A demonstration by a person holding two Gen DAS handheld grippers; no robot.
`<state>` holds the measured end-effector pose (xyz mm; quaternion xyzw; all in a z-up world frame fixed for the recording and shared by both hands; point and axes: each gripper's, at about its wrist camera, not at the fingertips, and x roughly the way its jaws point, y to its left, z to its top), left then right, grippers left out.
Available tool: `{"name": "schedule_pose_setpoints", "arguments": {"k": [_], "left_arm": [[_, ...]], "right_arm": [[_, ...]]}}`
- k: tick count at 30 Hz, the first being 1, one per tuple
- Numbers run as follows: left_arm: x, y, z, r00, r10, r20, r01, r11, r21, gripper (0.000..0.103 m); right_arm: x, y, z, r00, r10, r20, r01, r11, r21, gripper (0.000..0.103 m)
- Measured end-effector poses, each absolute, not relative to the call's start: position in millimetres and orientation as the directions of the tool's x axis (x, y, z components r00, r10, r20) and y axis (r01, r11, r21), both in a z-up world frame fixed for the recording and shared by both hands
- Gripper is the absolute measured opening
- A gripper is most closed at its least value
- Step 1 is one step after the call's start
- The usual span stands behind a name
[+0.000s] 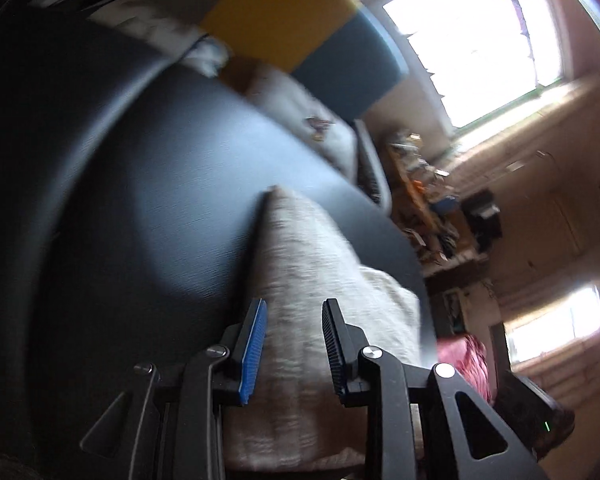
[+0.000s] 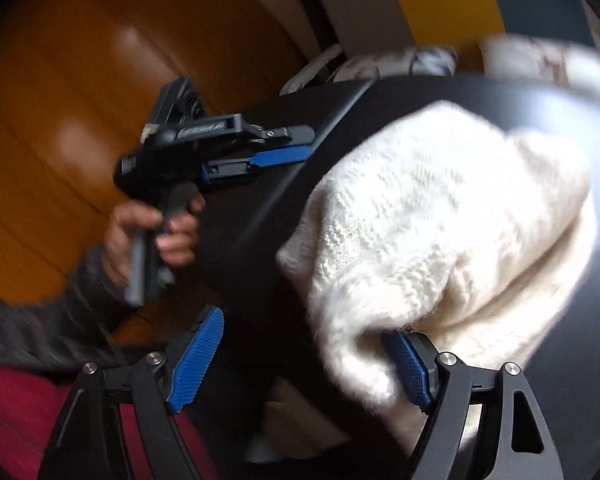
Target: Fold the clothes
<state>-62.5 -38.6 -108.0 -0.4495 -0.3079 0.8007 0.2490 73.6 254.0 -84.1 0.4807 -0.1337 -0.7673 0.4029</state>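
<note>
Two grippers work over a black table with a cream knitted sweater heaped on it. Both views are smeared with blur.

From the left wrist camera, the left gripper has its blue-padded fingers parted, with a fold of the sweater lying beneath and between them; the pads do not press on the cloth. That fold runs away from the gripper to a point on the tabletop. Beyond the table edge sit a bright window, a cluttered shelf and a patch of pink fabric.

From the right wrist camera, the right gripper is spread wide. Its right-hand pad is tucked under the sweater's near edge, which drapes over it, while the other pad stands clear of the cloth, off the table's near edge. The bulk of the sweater is bunched on the table just ahead of this gripper.

The same view shows the left gripper from the side, held level at the table's edge, its jaws slightly apart. A hand is wrapped round its pistol grip, fingers curled on the trigger, a dark grey sleeve running back from the wrist. Behind it lies an orange-brown wooden floor.
</note>
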Motion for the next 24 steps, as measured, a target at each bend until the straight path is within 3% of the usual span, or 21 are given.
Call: {"name": "schedule_pose_setpoints", "arguments": {"k": [3, 5, 7, 9, 11, 14, 18, 24], "left_arm": [[-60, -10, -112, -0.423, 0.710, -0.563, -0.239, -0.687, -0.686, 0.027], [-55, 10, -129, -0.375, 0.691, -0.618, -0.301, -0.721, -0.624, 0.027], [-47, 18, -139, -0.364, 0.685, -0.631, -0.355, -0.728, -0.587, 0.025], [-39, 19, -144, -0.370, 0.697, -0.614, -0.394, -0.717, -0.576, 0.025], [-38, 17, -142, -0.366, 0.704, -0.609, -0.397, -0.709, -0.582, 0.024], [-31, 18, -130, -0.390, 0.703, -0.595, -0.429, -0.711, -0.558, 0.023], [-15, 24, -123, -0.408, 0.707, -0.578, -0.481, -0.704, -0.522, 0.024], [1, 22, -118, -0.407, 0.736, -0.541, -0.514, -0.674, -0.531, 0.024]], "right_arm": [[87, 281, -108, -0.225, -0.805, -0.549, 0.362, -0.592, 0.720, 0.081], [102, 302, -138, -0.250, -0.779, -0.575, 0.257, -0.626, 0.737, 0.076], [119, 317, -158, -0.298, -0.754, -0.585, 0.210, -0.650, 0.730, 0.028], [131, 329, -168, -0.335, -0.756, -0.563, 0.165, -0.635, 0.755, 0.019], [138, 339, -169, -0.368, -0.769, -0.522, 0.130, -0.599, 0.790, 0.019], [141, 344, -144, -0.427, -0.754, -0.499, 0.140, -0.600, 0.787, 0.025], [136, 356, -106, -0.549, -0.719, -0.426, 0.164, -0.593, 0.788, 0.085], [88, 356, -104, -0.605, -0.635, -0.481, 0.057, -0.636, 0.769, 0.088]]}}
